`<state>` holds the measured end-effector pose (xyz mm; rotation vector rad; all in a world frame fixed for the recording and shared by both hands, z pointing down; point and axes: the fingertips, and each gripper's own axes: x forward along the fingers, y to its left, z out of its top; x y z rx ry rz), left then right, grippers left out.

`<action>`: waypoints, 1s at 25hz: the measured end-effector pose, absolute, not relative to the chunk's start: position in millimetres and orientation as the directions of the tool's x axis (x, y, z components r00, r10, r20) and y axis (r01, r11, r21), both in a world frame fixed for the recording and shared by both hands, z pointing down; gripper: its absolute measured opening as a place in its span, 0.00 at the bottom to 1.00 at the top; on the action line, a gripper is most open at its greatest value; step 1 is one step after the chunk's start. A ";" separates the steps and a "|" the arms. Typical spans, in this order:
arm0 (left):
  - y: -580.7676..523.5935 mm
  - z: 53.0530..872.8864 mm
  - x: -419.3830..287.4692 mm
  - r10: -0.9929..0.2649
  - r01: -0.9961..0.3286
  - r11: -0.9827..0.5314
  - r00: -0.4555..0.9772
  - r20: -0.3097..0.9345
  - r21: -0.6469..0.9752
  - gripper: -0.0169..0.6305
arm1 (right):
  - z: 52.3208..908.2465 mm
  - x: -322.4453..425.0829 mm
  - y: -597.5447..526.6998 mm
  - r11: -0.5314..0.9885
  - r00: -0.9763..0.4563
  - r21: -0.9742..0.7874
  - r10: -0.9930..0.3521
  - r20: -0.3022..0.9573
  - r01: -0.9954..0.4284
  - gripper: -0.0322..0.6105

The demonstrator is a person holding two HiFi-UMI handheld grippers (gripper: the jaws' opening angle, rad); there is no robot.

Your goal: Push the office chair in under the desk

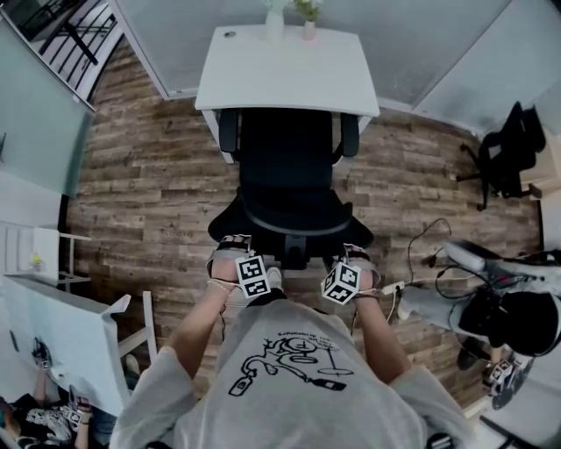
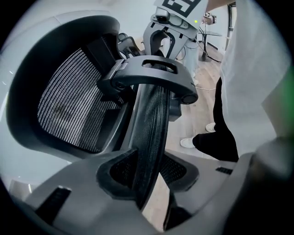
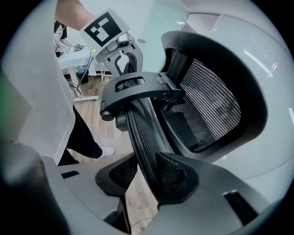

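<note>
Left gripper (image 2: 146, 181) and right gripper (image 3: 154, 176) each clamp the office chair's (image 1: 285, 167) headrest (image 1: 294, 230). Two pots (image 1: 274, 24) top the white counter (image 1: 289, 79) ahead.

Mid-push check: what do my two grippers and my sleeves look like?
The left gripper and right gripper each carry a white cube printed with black square markers. Seen from their own cameras, both have broad grey jaws with dark, mesh-textured pads. The person wears a loose, light grey short-sleeved T-shirt with a black line drawing on it.
</note>
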<state>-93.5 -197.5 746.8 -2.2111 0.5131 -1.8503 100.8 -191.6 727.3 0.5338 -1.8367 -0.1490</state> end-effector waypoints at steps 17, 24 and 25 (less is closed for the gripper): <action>-234.5 746.0 -113.5 -0.406 -0.125 -0.912 0.147 0.902 -0.390 0.23 | 727.2 80.8 -225.3 0.866 -0.187 0.418 -0.475 0.860 -0.275 0.29; -263.6 748.2 -113.3 -0.421 -0.130 -0.905 0.141 0.896 -0.405 0.23 | 730.0 81.7 -255.4 0.856 -0.168 0.435 -0.489 0.856 -0.277 0.29; -266.5 748.6 -113.1 -0.424 -0.129 -0.904 0.141 0.895 -0.408 0.23 | 730.2 82.0 -258.8 0.855 -0.165 0.438 -0.492 0.855 -0.278 0.29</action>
